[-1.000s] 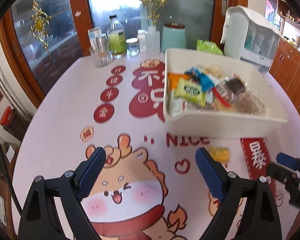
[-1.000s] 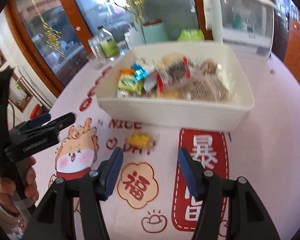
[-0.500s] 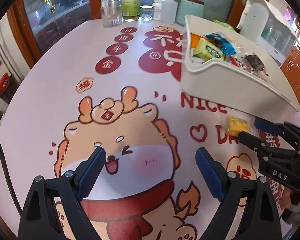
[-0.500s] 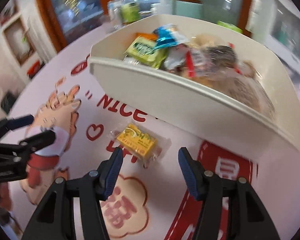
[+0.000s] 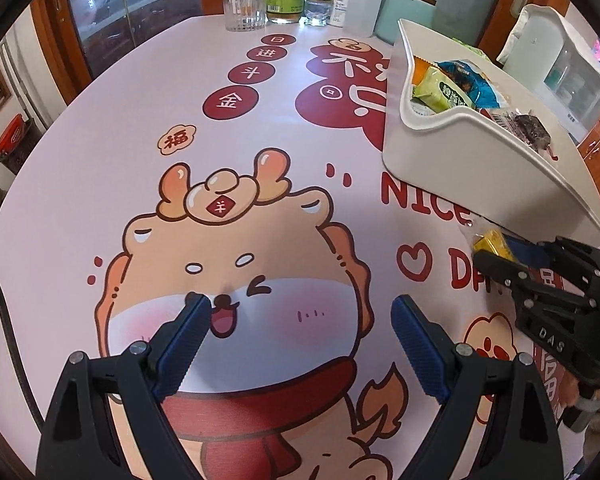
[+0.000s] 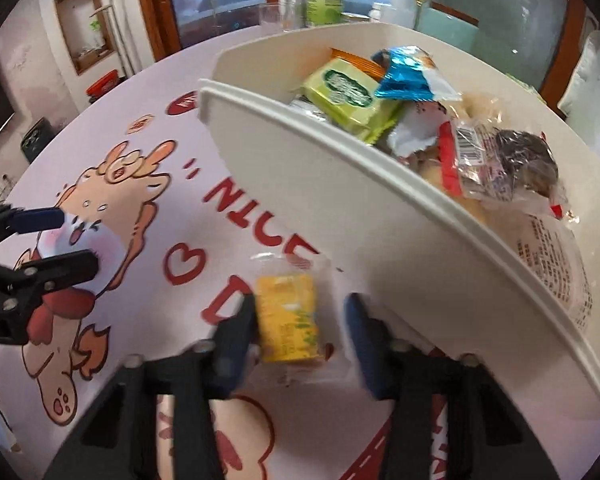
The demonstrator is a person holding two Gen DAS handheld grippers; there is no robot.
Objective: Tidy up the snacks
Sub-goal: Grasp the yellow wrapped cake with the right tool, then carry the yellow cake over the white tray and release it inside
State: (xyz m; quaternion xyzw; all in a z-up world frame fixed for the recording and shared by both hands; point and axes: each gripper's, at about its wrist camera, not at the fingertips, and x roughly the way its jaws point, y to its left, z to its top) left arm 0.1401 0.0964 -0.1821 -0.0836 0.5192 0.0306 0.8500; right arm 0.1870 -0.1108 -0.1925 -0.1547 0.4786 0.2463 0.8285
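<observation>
The right tool is closing around the yellow snack, which lies on the bench right beside the white bin wall. The left tool is wide and holds nothing, over bare bench with lots of room.

left tongs: spread wide, angled down | right tongs: closing, angled down

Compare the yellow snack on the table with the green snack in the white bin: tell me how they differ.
The yellow snack lies alone on the tablecloth, outside the white bin; the green snack sits inside the bin, piled among other packets. The yellow snack is between the closing fingers of the right gripper; no gripper is near the green snack. The yellow snack's wrapper is clear; the green snack's is opaque. Both are small, blocky, wrapped snacks.
</observation>
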